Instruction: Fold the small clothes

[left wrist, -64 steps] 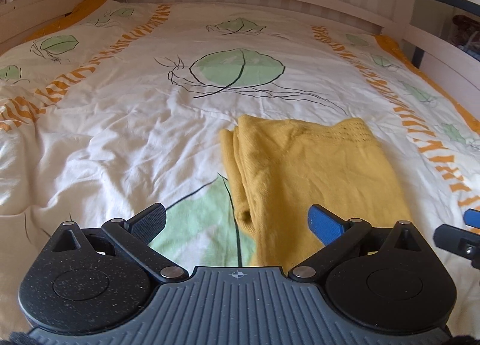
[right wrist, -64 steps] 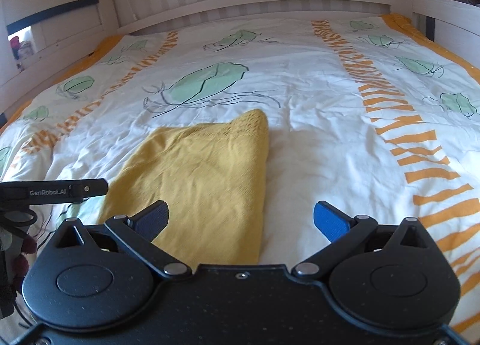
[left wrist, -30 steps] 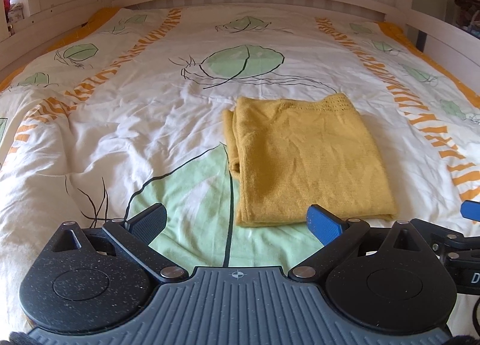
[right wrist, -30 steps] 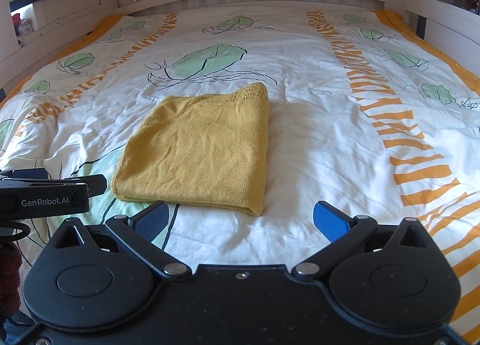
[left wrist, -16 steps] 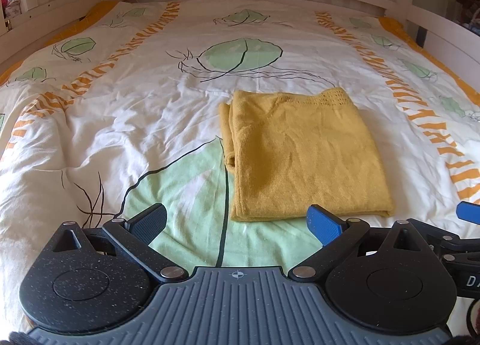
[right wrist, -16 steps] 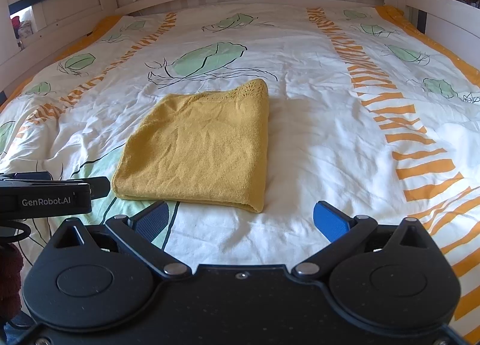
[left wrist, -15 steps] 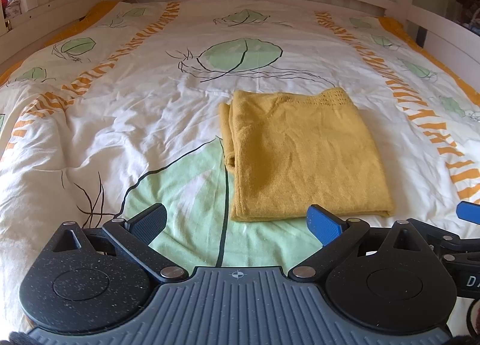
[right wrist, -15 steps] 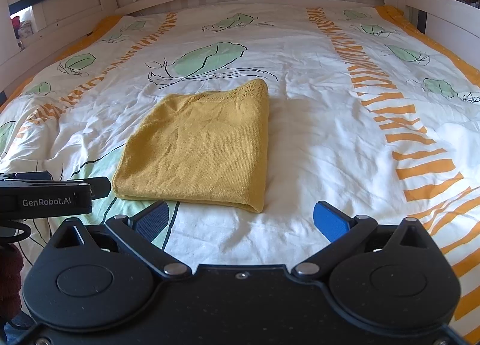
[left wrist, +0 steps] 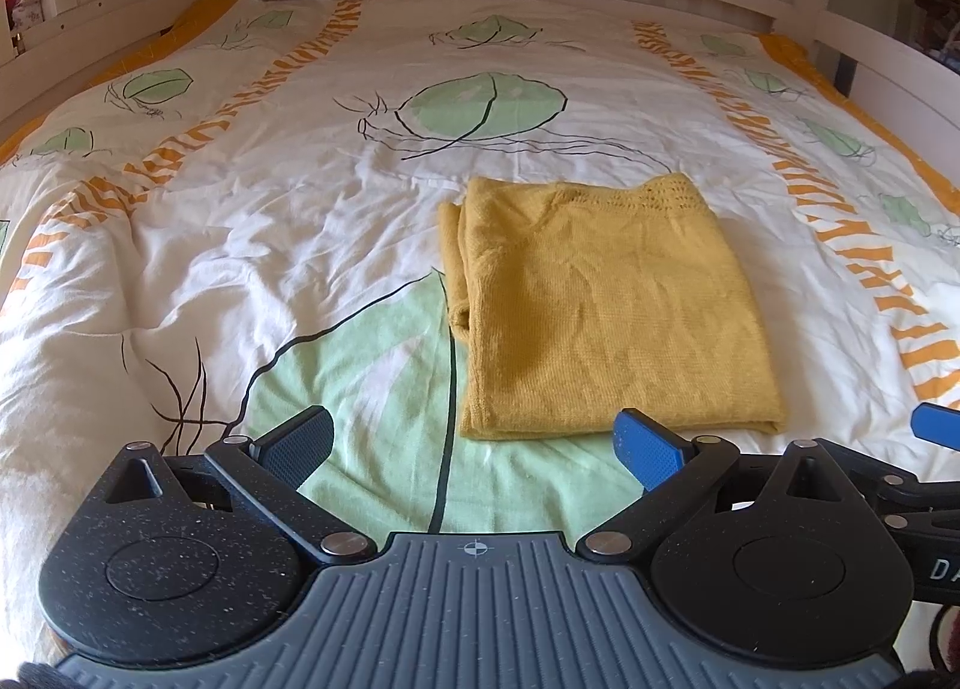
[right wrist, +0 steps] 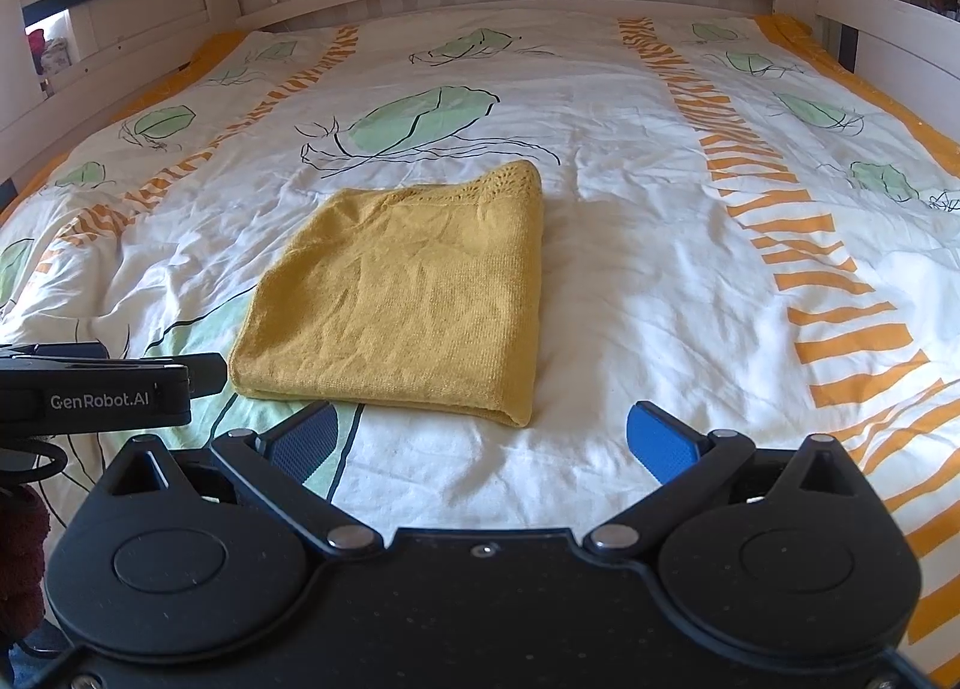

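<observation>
The yellow knit top (left wrist: 606,305) lay folded into a neat rectangle on the bed cover (left wrist: 252,197), a little toward the near end and just ahead of both tools. The left tool (left wrist: 474,443) hung low over the cover with its two pads spread wide and nothing between them; the right tool (right wrist: 483,437) was likewise spread apart and empty, its near edge just short of the garment's front fold.

The top looked light and soft, a loose knit that would sag and stretch if lifted by one point. Its layers seemed free to slide over each other, so a pinch on the upper layer alone would probably undo the fold. The thick doubled edge along the right side, seen from the right wrist view, and the near front corners looked the surest places to grip, taking all layers at once. The openwork band at the far edge appeared more delicate and likely to snag. The quilted cover beneath was soft too, so pressing down would give little support.
</observation>
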Available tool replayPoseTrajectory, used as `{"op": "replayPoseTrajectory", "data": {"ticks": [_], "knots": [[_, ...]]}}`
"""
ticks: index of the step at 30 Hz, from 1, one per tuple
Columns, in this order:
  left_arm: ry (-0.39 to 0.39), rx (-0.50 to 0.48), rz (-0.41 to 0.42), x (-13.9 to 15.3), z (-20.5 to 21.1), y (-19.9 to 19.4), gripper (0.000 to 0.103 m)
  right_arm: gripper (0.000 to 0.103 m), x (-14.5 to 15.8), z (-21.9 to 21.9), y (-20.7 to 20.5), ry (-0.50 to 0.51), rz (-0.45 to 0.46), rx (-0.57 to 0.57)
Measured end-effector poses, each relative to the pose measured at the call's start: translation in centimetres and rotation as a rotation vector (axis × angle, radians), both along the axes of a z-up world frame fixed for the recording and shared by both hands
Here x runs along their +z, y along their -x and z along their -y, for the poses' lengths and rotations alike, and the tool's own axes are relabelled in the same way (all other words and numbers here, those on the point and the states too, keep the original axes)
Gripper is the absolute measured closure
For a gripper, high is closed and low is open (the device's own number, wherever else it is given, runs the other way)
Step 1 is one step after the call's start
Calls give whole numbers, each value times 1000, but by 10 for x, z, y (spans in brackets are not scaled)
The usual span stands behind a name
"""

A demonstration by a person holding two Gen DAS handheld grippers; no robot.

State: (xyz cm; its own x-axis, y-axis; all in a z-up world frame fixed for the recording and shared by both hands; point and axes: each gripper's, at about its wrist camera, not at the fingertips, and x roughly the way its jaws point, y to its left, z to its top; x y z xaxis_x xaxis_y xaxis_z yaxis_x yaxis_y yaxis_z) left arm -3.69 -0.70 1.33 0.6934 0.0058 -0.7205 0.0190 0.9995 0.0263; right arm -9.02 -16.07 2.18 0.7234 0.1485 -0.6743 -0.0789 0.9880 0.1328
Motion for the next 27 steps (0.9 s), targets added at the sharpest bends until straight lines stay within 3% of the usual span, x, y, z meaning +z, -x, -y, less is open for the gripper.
{"op": "replayPoseTrajectory", "data": {"ticks": [27], "knots": [[5, 6, -11, -1, -1, -1, 3, 1, 0, -1, -2, 6, -2, 12]]}}
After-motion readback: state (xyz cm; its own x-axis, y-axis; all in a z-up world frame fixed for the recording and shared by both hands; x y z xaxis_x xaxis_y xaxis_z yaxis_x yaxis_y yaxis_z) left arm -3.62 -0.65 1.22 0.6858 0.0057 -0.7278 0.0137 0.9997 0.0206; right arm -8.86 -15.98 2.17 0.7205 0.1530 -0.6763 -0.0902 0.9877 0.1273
